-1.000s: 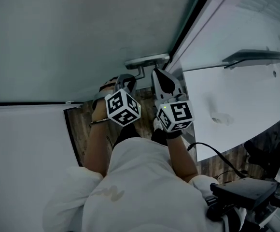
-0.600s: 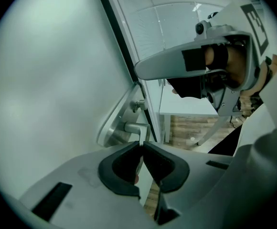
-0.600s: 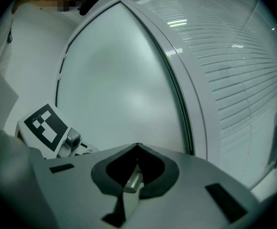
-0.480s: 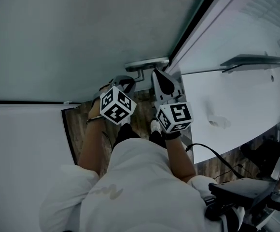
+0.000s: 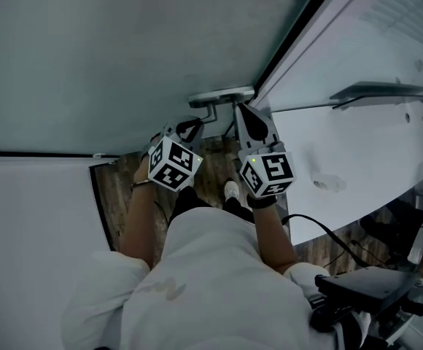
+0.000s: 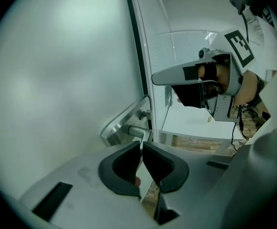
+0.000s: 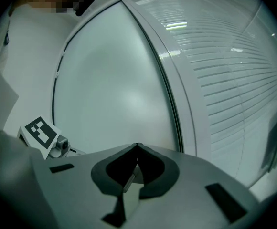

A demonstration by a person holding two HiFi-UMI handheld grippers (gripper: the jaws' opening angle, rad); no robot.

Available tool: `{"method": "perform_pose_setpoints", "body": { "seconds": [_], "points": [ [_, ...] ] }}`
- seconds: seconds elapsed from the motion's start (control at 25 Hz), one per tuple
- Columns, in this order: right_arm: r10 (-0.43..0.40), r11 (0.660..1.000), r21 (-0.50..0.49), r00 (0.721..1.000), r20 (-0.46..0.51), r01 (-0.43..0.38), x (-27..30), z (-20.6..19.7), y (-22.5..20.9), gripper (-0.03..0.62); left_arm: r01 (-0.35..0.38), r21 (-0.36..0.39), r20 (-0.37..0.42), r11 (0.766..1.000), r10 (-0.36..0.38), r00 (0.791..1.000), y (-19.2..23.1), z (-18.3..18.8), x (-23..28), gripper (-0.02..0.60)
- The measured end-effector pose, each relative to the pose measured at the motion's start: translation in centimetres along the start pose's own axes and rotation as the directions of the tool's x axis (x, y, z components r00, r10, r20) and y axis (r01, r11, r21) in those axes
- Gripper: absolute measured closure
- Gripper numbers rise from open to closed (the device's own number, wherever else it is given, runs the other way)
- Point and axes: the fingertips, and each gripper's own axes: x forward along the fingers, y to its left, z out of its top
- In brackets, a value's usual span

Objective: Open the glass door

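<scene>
Head view shows a person facing a frosted pale-green glass door [image 5: 124, 57]. A brushed-metal lever handle [image 5: 222, 95] juts out at the door's right edge. The left gripper [image 6: 141, 146] is clenched on nothing, tips just beside the handle. The right gripper [image 7: 137, 149], likewise clenched empty, is near the handle's other end.

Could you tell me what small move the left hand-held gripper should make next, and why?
The left hand-held gripper is shut and empty just short of the metal handle on the glass door, so it should probably open its jaws and ease forward.
</scene>
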Motion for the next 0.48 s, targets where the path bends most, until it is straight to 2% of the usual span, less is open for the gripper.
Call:
{"method": "perform_pose_setpoints", "body": {
  "seconds": [0.2,0.32,0.48],
  "points": [
    [-0.014,1.0,-0.017,1.0,0.013,0.014,-0.3,0.5,-1.1,0.594,0.001,0.057,-0.035,0.998,0.001,0.999,-0.3,-0.5,0.3,0.561],
    [-0.028,0.999,-0.022,0.999,0.03,0.028,-0.5,1.1,-1.8,0.594,0.02,0.063,-0.043,0.998,-0.018,0.999,-0.4,-0.7,0.3,0.561],
    [-0.038,0.999,-0.022,0.998,0.048,0.039,-0.4,1.8,-2.3,0.594,0.004,0.093,-0.049,0.996,0.0,0.999,-0.6,-0.7,0.3,0.563]
  ]
}}
